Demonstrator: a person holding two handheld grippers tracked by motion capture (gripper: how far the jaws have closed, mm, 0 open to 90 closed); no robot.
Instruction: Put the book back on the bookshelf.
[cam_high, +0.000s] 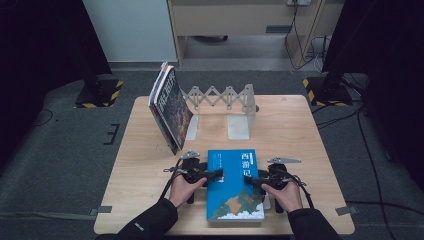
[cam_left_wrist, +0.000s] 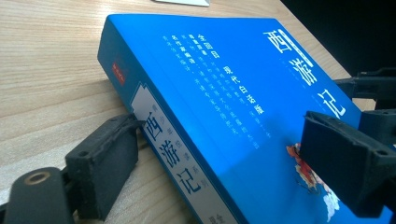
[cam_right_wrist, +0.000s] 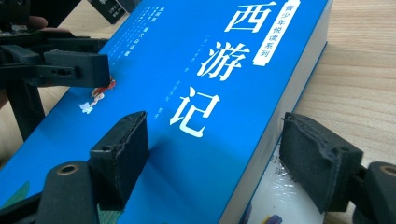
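A blue paperback (cam_high: 235, 182) lies flat near the front edge of the bench (cam_high: 145, 170), long axis running away from the person. The left gripper (cam_high: 216, 174) straddles its spine edge and the right gripper (cam_high: 248, 181) its page edge, each with fingers spread, one above the cover, one beside the book, neither pinching.

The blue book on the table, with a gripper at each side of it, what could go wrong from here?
1. The left gripper straddles the spine of the blue book with open jaws; lifting now would likely leave that side behind.
2. The right gripper has one jaw over the cover and one beside the page edge, above something white underneath; closing might pinch that too.
3. The leaning books rest against the metal bookend; a bump might topple them.
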